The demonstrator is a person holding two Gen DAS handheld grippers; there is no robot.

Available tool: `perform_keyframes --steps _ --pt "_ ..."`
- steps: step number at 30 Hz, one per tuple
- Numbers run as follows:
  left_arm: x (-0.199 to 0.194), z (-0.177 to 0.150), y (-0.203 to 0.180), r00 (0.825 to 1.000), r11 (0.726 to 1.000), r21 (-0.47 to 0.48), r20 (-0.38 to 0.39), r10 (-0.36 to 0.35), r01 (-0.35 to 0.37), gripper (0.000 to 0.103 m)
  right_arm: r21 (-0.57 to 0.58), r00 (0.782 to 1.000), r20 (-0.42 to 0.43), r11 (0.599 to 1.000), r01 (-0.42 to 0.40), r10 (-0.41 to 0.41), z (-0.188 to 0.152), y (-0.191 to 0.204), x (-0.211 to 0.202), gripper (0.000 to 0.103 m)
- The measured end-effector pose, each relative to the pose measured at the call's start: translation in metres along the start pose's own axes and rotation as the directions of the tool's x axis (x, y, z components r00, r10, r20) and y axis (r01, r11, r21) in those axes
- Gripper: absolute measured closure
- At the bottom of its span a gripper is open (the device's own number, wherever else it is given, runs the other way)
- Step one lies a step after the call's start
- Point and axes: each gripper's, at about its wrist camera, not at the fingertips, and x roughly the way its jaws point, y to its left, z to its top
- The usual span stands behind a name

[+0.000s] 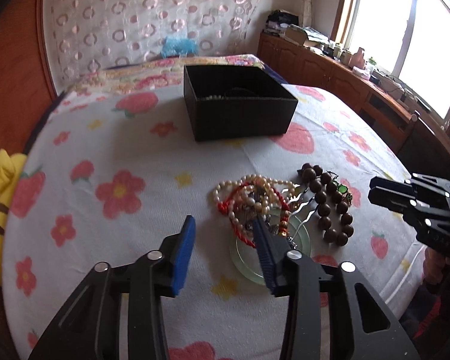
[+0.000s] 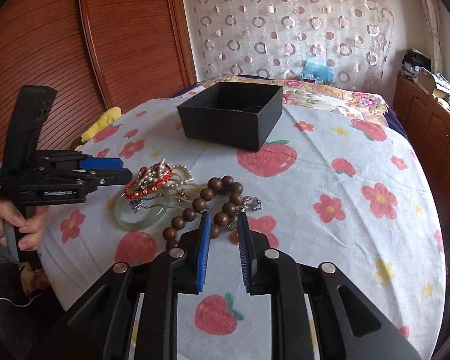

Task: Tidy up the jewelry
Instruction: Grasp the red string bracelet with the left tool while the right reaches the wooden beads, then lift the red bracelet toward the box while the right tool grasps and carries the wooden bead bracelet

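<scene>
— Since your left gripper (image 1: 222, 225) and right gripper (image 2: 223, 219) both hang parted and empty, why there?
— You flank the jewelry pile (image 1: 255, 201) on the bedspread (image 1: 105, 138); the black box (image 1: 240, 102) waits beyond — likely its destination.

**Room contents about my work surface**

Before me, a white bedspread (image 2: 330, 180) printed with red strawberries, pink flowers and small yellow stars; beyond it, a floral quilt (image 2: 330, 96) in pinks and yellows; a sheer curtain (image 2: 285, 21) patterned with pink rings; a blue fluffy item (image 2: 316, 70) at its foot; reddish slatted wooden doors (image 2: 105, 39) on my left; a yellow cloth (image 1: 0, 207) with brown stripes beside the bed; low wooden cabinets (image 1: 330, 66) bearing clutter; a bright window (image 1: 405, 21) above.
</scene>
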Motion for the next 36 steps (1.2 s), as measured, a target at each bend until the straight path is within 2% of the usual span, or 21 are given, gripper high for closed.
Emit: perform_keyframes --steps 2,6,11,17,28,36 --pt "0.003 -0.002 0.002 1.000 1.000 -0.017 -0.011 -0.021 0.021 0.070 -0.004 1.000 0.001 1.000 0.001 -0.001 -0.001 0.001 -0.001 0.083" --pt "0.008 -0.003 0.002 1.000 0.999 -0.029 -0.024 -0.020 0.020 0.080 -0.004 1.000 0.002 1.000 0.000 0.000 -0.002 0.003 -0.001 0.082" --pt "0.009 -0.004 0.004 0.997 0.996 -0.056 -0.027 -0.069 0.068 0.090 -0.006 1.000 -0.002 1.000 -0.002 0.002 -0.001 0.006 0.000 0.082" --pt "0.009 -0.003 -0.001 0.997 0.997 -0.042 -0.026 -0.066 0.065 0.101 -0.008 1.000 -0.005 1.000 -0.005 0.005 -0.001 0.008 0.001 0.082" --pt "-0.019 0.009 -0.008 0.997 0.999 -0.017 0.064 -0.049 0.050 0.102 -0.011 1.000 -0.010 1.000 -0.006 0.006 -0.004 0.010 0.005 0.082" --pt "-0.046 0.030 -0.022 0.986 0.996 0.026 0.142 -0.083 0.080 0.102 -0.011 1.000 -0.010 1.000 -0.007 0.007 -0.004 0.010 0.005 0.082"
